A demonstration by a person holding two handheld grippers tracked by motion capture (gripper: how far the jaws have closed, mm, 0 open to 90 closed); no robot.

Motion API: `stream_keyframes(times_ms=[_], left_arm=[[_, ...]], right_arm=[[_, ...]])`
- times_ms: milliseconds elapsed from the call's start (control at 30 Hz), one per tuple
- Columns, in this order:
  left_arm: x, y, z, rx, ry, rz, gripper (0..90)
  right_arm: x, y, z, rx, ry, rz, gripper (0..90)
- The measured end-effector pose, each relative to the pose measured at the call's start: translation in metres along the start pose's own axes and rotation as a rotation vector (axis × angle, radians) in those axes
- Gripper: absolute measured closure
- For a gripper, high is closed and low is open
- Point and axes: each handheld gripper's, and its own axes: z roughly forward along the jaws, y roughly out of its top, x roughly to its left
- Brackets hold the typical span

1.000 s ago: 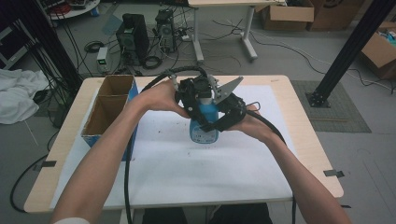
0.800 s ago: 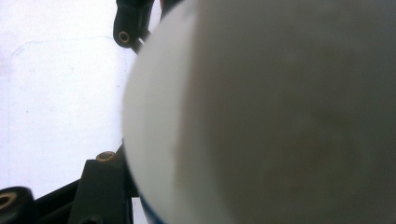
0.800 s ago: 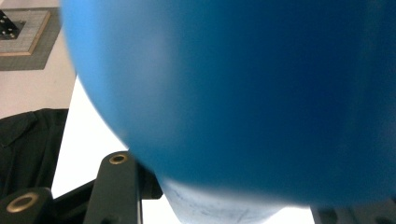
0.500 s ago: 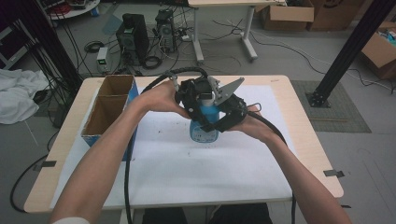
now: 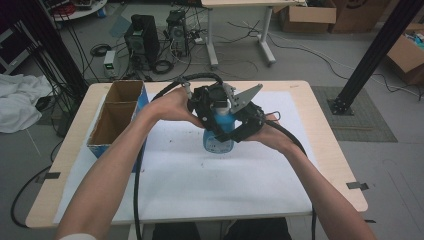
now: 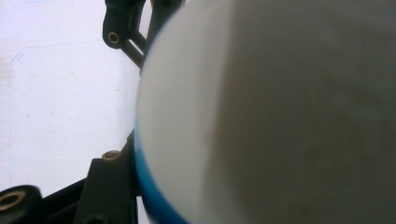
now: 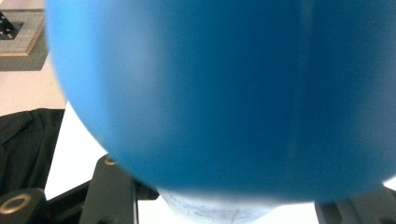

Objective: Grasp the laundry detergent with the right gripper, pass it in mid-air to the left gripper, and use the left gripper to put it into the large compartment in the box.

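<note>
Blue spray bottle stands upright near the middle of the white-covered table, a little toward the far side, its clear lower body resting on the sheet. Both grippers meet at its upper part.

Left gripper comes in from the left, just above the blue body, around the bottle's white top. Its jaws have just been closing and now clamp on that white top; in the left gripper view the pale cap with a blue rim below sits right between the black jaws, too close to be sharp.

Right gripper comes in from the right and near side, against the blue shoulder. Its jaws have just been opening slightly, yet in the right gripper view the blue body lies between them with the clear base below; grip looks held.

Open cardboard box with a blue side stands at the table's far left edge, well apart from the bottle. Black cables trail from both grippers.
</note>
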Motion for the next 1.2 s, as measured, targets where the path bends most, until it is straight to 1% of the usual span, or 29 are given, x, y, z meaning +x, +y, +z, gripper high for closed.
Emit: stream_keyframes(times_ms=[100, 233, 367, 400, 467, 533, 633, 700, 833, 867, 1000, 1033, 1067, 1100, 1200], left_arm=[[0.000, 0.000, 0.000, -0.001, -0.003, -0.005, 42.9], [0.000, 0.000, 0.001, -0.002, -0.004, -0.004, 43.0], [0.001, 0.000, 0.001, -0.001, -0.003, -0.005, 43.0], [0.000, -0.001, 0.002, -0.006, -0.002, -0.012, 43.0], [0.000, -0.001, 0.002, 0.003, 0.001, -0.007, 43.0], [0.000, -0.001, 0.003, 0.003, 0.000, -0.007, 43.1], [0.001, -0.001, 0.004, 0.005, -0.001, -0.008, 43.1], [0.001, -0.001, 0.004, 0.005, -0.003, -0.006, 43.0], [0.000, -0.001, 0.003, -0.005, -0.002, -0.015, 43.0], [0.001, -0.001, 0.003, 0.000, -0.002, -0.007, 43.0], [0.000, -0.002, 0.002, 0.003, -0.003, -0.012, 43.0], [0.000, -0.003, 0.002, 0.004, 0.000, -0.008, 43.0], [0.000, -0.003, 0.002, -0.005, 0.000, -0.016, 43.0], [0.000, -0.004, 0.001, 0.000, 0.001, -0.010, 43.1], [0.000, -0.004, 0.000, -0.006, 0.000, -0.014, 43.0]], right_arm=[[-0.001, -0.001, 0.000, -0.008, 0.002, 0.007, 43.6], [-0.001, -0.002, 0.000, -0.009, 0.003, 0.004, 43.4], [-0.002, -0.004, -0.001, -0.023, 0.013, 0.024, 42.3], [-0.003, -0.004, -0.001, -0.029, 0.016, 0.029, 41.6], [-0.003, -0.006, -0.001, -0.035, 0.021, 0.037, 40.2], [-0.004, -0.006, -0.001, -0.036, 0.025, 0.037, 39.5], [-0.004, -0.006, 0.000, -0.041, 0.030, 0.037, 35.7], [-0.003, -0.006, 0.000, -0.036, 0.039, 0.040, 34.9], [-0.003, -0.008, 0.003, -0.004, 0.039, 0.037, 33.5], [-0.003, -0.009, 0.004, -0.002, 0.042, 0.037, 32.9], [-0.004, -0.010, 0.005, -0.002, 0.039, 0.041, 31.2], [-0.003, -0.010, 0.005, -0.002, 0.037, 0.042, 30.6], [-0.003, -0.011, 0.004, -0.001, 0.033, 0.042, 30.4], [-0.003, -0.011, 0.004, 0.000, 0.033, 0.041, 30.3], [-0.002, -0.012, 0.003, 0.005, 0.023, 0.040, 28.5]])
